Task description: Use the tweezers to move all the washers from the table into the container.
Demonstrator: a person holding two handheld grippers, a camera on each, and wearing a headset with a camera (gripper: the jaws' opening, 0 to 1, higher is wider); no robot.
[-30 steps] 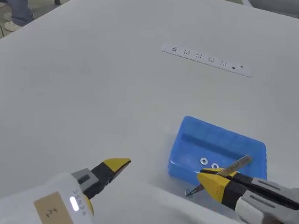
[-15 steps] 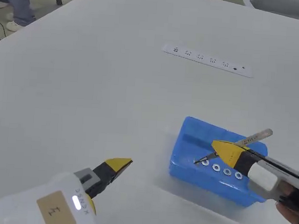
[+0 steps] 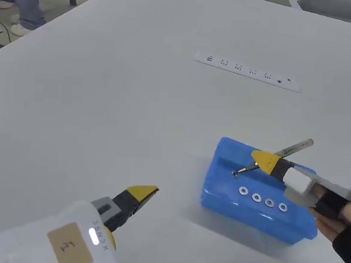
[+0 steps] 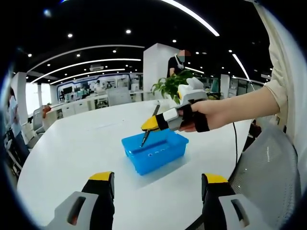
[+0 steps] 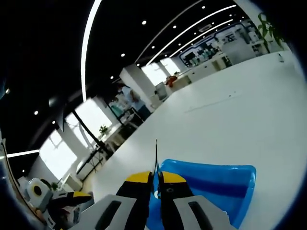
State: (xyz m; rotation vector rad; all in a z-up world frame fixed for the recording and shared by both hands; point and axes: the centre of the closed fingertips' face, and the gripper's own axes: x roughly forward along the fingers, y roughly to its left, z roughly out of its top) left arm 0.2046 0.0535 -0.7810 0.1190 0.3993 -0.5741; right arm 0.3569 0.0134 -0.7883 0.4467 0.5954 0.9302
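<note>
A blue container sits on the white table with several small washers in a row inside it. Just above the container's far left part hovers my right gripper, shut on silver tweezers whose tips point down at the container floor. The right gripper view has the yellow jaws pressed on the tweezers over the container. My left gripper stands open at the lower left, well short of the container, its jaws apart with nothing between them.
A flush power strip lies in the table farther back. A person's legs and a chair base stand past the table's far left corner. An office chair is beside the table on the right of the left gripper view.
My right gripper with the tweezers has risen from the container's near edge and moved back over it. More washers show in the container. The left gripper has stayed put.
</note>
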